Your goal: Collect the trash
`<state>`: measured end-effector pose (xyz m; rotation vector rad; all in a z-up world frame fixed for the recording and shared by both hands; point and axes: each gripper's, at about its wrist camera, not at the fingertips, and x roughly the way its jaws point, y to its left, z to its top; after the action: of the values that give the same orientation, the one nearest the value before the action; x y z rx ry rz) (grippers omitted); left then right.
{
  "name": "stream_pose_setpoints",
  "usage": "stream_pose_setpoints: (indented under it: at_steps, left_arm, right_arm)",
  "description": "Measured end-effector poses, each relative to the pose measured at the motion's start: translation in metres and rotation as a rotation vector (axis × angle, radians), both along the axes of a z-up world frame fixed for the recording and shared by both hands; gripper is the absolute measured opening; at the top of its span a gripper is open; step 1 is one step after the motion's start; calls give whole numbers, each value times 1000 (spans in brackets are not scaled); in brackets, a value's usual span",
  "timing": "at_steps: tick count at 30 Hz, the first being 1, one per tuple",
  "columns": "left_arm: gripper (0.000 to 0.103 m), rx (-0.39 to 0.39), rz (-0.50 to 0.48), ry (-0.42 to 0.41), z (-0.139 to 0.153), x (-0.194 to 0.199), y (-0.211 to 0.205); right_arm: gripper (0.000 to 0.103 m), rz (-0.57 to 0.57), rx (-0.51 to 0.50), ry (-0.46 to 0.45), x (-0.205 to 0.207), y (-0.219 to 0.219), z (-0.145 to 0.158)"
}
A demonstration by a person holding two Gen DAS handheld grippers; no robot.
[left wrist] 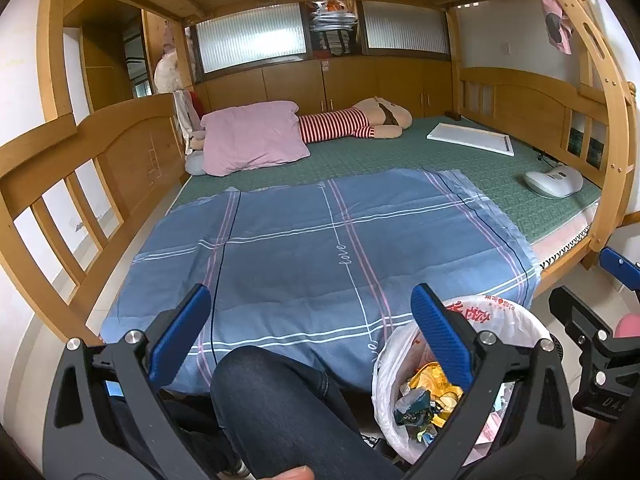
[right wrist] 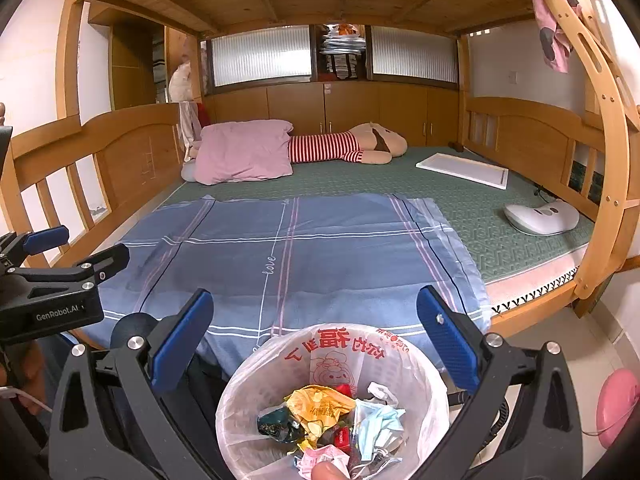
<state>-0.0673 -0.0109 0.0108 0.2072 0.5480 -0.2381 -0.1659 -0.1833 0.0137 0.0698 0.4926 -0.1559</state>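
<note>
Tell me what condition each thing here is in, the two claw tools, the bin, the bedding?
Left gripper: open, empty.
Right gripper: open, empty, above the bin.
Trash bin: bag-lined, partly filled with crumpled wrappers.
Blue blanket: spread flat, nothing on it.
Pink pillow: lying over the plush doll.
Cabinet doors: closed.

Wrappers lie in the bin, seemingly before the bed.

Blue plaid blanket spread flat over the green mattress; pink pillow up top, striped plush doll beside it, white board lying right.
</note>
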Motion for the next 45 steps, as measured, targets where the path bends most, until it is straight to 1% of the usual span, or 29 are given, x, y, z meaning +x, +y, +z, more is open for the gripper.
stream_pose_setpoints:
  at_steps: [11,21,45]
  left_arm:
    - [100,-14,9,4,0,-3,-2]
    - [100,-1,-1,-3,0,-5,-5]
    - [100,-1,-2,19,-3,-6,-10]
  right_arm:
    - [99,2,-1,3,0,-1,-1]
    - [99,4,1,10,2,1,-3]
    - [99,1,-1,16,3,4,-9]
